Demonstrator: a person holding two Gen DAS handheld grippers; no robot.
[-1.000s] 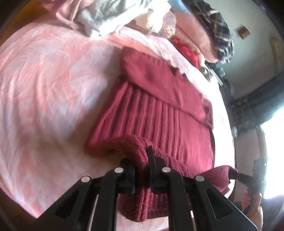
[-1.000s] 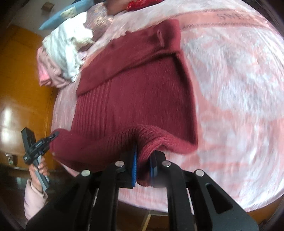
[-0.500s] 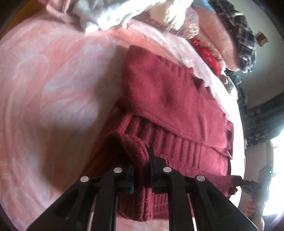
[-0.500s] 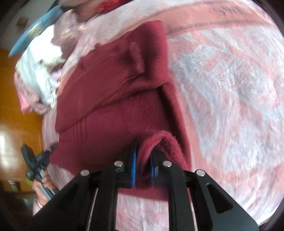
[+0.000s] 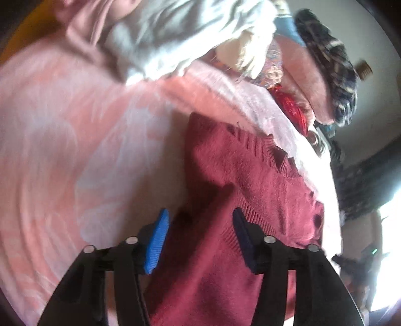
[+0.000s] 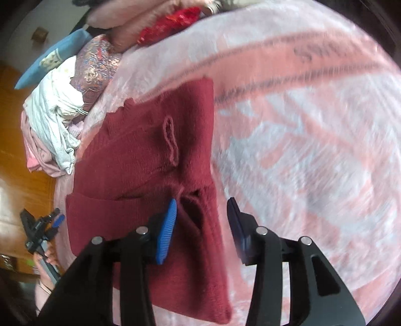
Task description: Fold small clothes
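Observation:
A dark red knitted sweater (image 5: 250, 190) lies folded on a pink patterned bedspread (image 5: 62, 150). My left gripper (image 5: 200, 238) is open and empty just above the sweater's left side. In the right wrist view the same sweater (image 6: 140, 160) lies folded double, its lower half laid over the upper. My right gripper (image 6: 203, 225) is open and empty over the sweater's right edge. The left gripper also shows in the right wrist view (image 6: 47, 225), held in a hand at the sweater's far side.
A heap of clothes (image 5: 175, 42), white, pink and plaid, lies at the far end of the bed; it also shows in the right wrist view (image 6: 55, 120). A red item (image 6: 170, 22) and a blue cushion (image 6: 50, 57) lie beside it. An orange wooden wall (image 6: 15, 150) stands at the left.
Both grippers carried the sweater's hem forward over its body and then opened, letting it go. The sweater now lies folded in half.

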